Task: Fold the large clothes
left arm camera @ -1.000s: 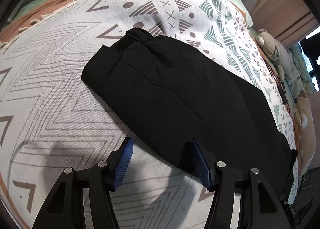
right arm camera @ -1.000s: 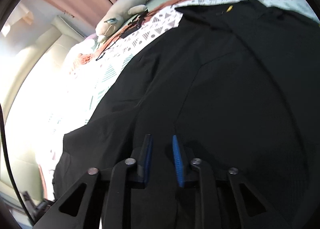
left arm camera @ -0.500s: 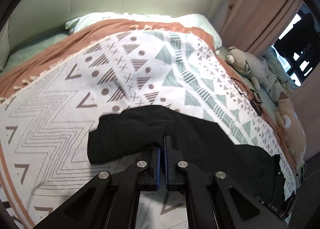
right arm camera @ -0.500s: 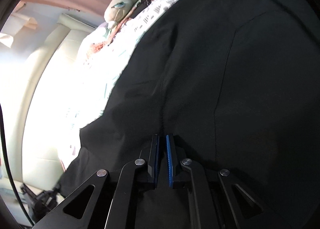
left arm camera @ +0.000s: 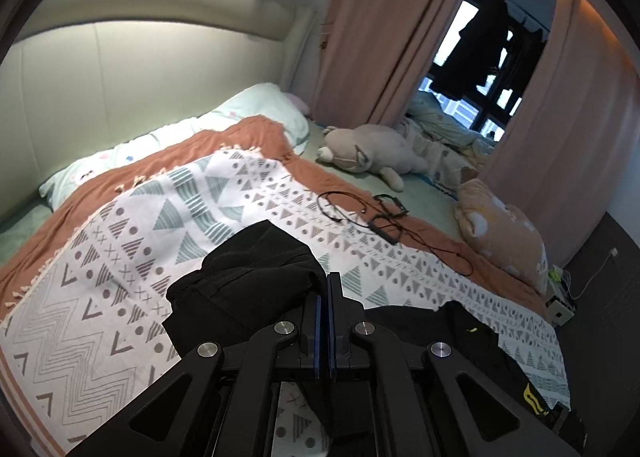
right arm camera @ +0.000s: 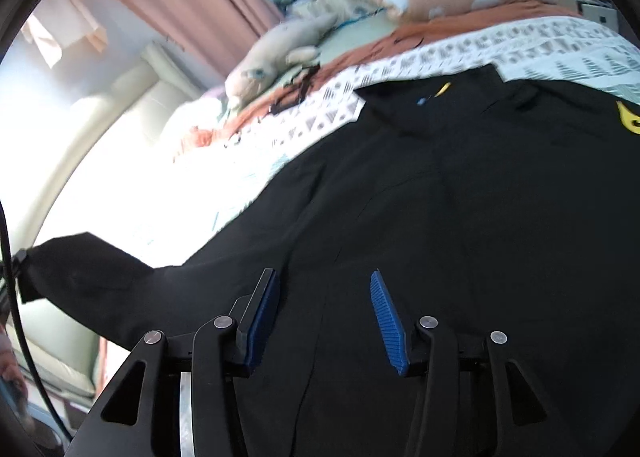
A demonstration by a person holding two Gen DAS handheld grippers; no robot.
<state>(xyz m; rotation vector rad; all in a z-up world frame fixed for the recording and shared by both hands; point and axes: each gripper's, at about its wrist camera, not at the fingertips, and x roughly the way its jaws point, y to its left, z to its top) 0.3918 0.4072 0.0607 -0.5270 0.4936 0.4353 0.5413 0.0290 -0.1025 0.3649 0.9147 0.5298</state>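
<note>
Left gripper [left arm camera: 325, 321] was clamped on black garment [left arm camera: 256, 277] sleeve, bunched just ahead, lifted off blanket [left arm camera: 100, 317]. Right gripper [right arm camera: 325, 321] jaws had just been opening, nothing pinched, garment body spread beneath. Risk: thin pinch slipping; unpinned body dragging along, skewing fold.

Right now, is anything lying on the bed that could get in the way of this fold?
Yes. A loose black cable with earpieces sprawls on the blanket just past the black garment, near the grey plush. It could snag if the cloth swings that way. Nothing else stands out.
</note>
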